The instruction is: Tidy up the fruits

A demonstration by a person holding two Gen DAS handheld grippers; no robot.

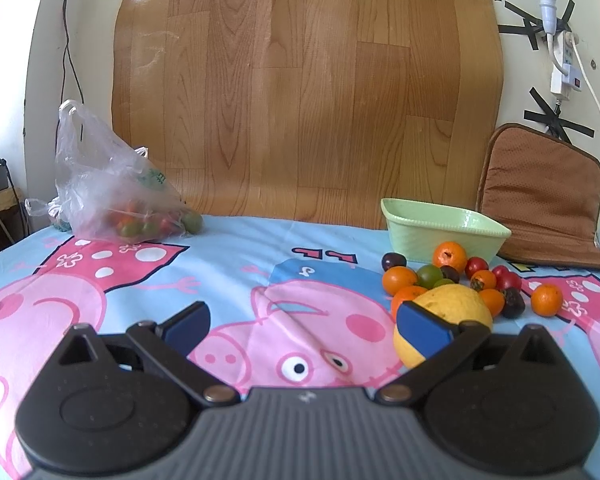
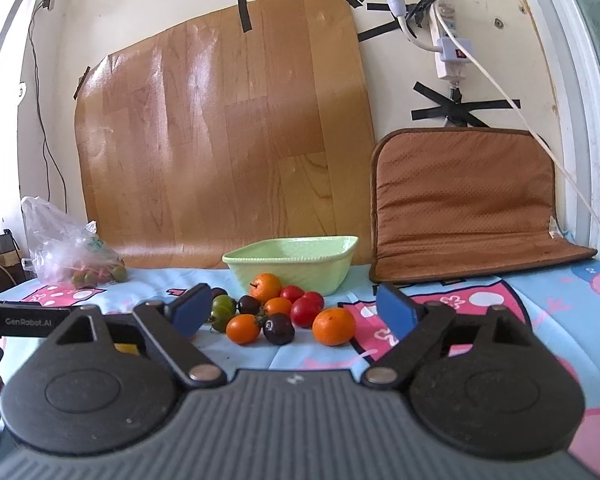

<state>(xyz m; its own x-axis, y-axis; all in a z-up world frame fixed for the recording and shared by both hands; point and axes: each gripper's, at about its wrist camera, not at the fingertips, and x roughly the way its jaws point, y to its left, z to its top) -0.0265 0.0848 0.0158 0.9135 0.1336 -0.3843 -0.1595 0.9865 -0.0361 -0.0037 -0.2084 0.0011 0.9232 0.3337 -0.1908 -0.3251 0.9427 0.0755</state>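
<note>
Nothing appears sorted yet: the green bowl looks empty, while the fruit pile lies just before it on the tablecloth. Both the left gripper and right gripper are held spread wide, gripping nothing.

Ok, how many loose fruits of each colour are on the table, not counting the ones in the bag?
Orange fruits: 6
Red fruits: 3
Dark purple fruits: 3
Green fruits: 2
Big yellow fruit: 1
Total: 15
</note>
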